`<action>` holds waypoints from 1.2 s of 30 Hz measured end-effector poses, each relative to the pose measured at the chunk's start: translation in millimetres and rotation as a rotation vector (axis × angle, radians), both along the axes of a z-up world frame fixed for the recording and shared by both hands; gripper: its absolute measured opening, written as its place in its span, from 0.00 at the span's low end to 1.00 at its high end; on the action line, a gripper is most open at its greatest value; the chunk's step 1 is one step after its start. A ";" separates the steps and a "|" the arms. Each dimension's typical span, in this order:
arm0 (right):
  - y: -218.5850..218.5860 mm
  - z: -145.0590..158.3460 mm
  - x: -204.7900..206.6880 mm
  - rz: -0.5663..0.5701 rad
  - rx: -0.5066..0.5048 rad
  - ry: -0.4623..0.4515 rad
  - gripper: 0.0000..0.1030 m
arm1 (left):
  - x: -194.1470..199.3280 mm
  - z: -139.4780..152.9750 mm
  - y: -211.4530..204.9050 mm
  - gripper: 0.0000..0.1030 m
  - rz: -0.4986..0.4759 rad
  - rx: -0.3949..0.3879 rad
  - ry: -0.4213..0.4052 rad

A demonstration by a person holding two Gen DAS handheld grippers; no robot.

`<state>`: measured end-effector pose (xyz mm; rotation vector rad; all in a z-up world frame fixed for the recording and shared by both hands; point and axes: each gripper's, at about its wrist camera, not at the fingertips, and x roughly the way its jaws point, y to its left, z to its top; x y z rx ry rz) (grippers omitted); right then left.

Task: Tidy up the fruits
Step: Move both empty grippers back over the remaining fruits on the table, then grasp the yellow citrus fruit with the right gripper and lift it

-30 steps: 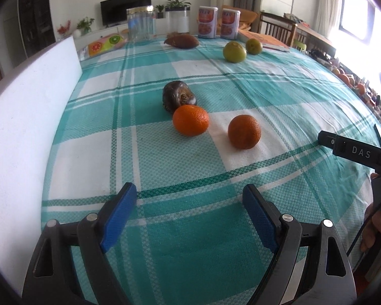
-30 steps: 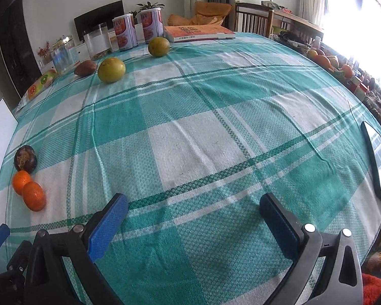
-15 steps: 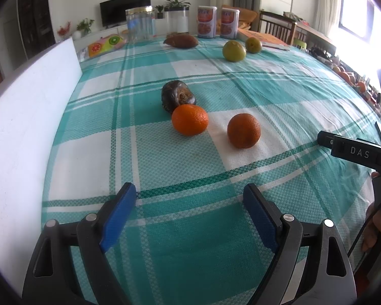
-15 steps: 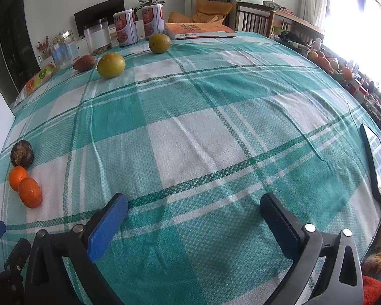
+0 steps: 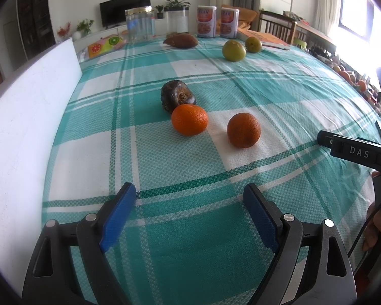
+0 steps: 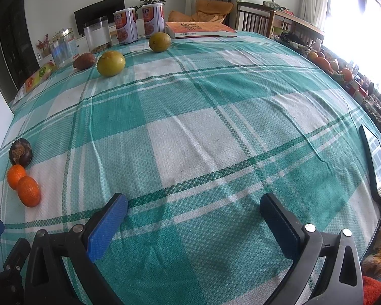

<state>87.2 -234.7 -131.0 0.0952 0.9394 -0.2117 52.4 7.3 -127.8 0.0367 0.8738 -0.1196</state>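
Note:
Two oranges sit on the teal plaid tablecloth (image 5: 165, 157): the left orange (image 5: 189, 123) and the right orange (image 5: 243, 130). A dark brown fruit (image 5: 177, 96) touches the left orange from behind. Farther back lie a brown oblong fruit (image 5: 181, 41) and two yellow-green fruits (image 5: 233, 50) (image 5: 253, 44). My left gripper (image 5: 189, 207) is open and empty, short of the oranges. My right gripper (image 6: 194, 214) is open and empty over bare cloth; the oranges (image 6: 28, 191) and dark fruit (image 6: 20, 152) lie far to its left, the yellow-green fruits (image 6: 111, 63) (image 6: 159, 41) at the back.
A white board (image 5: 20, 117) stands along the table's left edge. Two cans (image 5: 206, 25), clear jars (image 5: 140, 26) and a book (image 6: 198, 29) line the far edge. A phone (image 6: 376, 162) lies at the right edge. The right gripper's body (image 5: 355, 150) juts in at the right.
Both grippers have shifted slightly; the fruits have not moved, and both stay open.

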 end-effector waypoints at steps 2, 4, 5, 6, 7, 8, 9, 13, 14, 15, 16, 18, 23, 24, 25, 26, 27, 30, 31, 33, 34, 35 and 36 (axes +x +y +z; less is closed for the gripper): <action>0.0 0.0 0.2 0.000 0.000 0.000 1.00 | 0.0 0.0 -0.1 0.86 0.000 0.000 0.000; 0.0 0.0 0.3 0.000 0.000 0.000 1.00 | 0.0 0.0 -0.1 0.86 0.000 0.000 0.000; 0.0 0.0 0.3 0.001 0.000 0.000 1.00 | 0.0 0.0 -0.2 0.86 0.000 0.001 0.000; 0.0 0.0 0.4 0.001 0.000 0.000 1.00 | 0.1 -0.1 0.0 0.86 0.000 0.001 0.000; 0.0 0.0 0.4 0.001 0.000 0.000 1.00 | -0.1 0.0 -0.2 0.86 0.000 0.001 0.000; 0.0 -0.1 0.4 0.001 0.000 0.000 1.00 | 0.0 0.0 -0.2 0.86 0.000 0.001 0.000; -0.1 -0.2 0.4 0.001 -0.001 0.001 1.00 | -0.1 0.0 -0.3 0.86 0.000 0.001 0.000; 0.0 -0.2 0.6 0.001 -0.001 0.001 1.00 | -0.2 0.0 -0.4 0.86 -0.001 0.001 0.000; 0.0 -0.3 0.6 0.001 -0.001 0.001 1.00 | -0.2 -0.1 -0.5 0.86 -0.001 0.000 0.001; 0.1 -0.2 0.6 0.001 -0.001 0.001 1.00 | 0.2 -0.2 -0.3 0.87 -0.003 -0.002 0.002; 0.1 -0.2 0.6 0.001 -0.001 0.001 1.00 | 0.2 -0.4 0.0 0.87 -0.006 -0.007 0.002; 0.1 -0.2 0.6 0.001 -0.001 0.001 1.00 | 0.0 0.3 1.2 0.87 -0.036 -0.032 0.001; 0.1 -0.1 0.6 0.002 -0.001 0.001 1.00 | -3.9 4.5 5.1 0.87 -0.110 -0.094 0.003; 0.1 -0.2 0.5 0.002 -0.001 0.001 1.00 | -3.0 5.7 7.3 0.87 -0.102 -0.102 0.008; 0.2 -0.1 0.7 0.002 -0.001 0.001 1.00 | -0.7 6.7 10.6 0.87 -0.087 -0.119 0.018; 0.2 0.0 0.7 0.002 -0.001 0.002 1.00 | 2.9 7.5 15.4 0.87 -0.059 -0.144 0.032; 0.2 -0.1 0.7 0.002 -0.001 0.002 1.00 | 7.4 7.7 22.0 0.87 -0.025 -0.183 0.054; 0.2 -0.1 0.7 0.002 -0.002 0.002 1.00 | 20.9 12.3 40.7 0.86 0.061 -0.326 0.089; 0.2 -0.2 0.7 0.002 -0.002 0.002 1.00 | 26.4 14.8 42.8 0.85 0.084 -0.348 0.096; 0.2 -0.2 0.7 0.002 -0.002 0.002 1.00 | 38.8 22.5 43.0 0.85 0.114 -0.362 0.097; 0.2 -0.2 0.8 0.002 -0.002 0.002 1.00 | 44.7 26.4 41.3 0.85 0.119 -0.356 0.093; 0.2 -0.1 0.8 0.003 -0.002 0.002 1.00 | 50.4 29.0 38.9 0.85 0.120 -0.339 0.096; 0.2 -0.2 0.8 0.003 -0.001 0.002 1.00 | 54.9 30.3 37.4 0.85 0.121 -0.321 0.101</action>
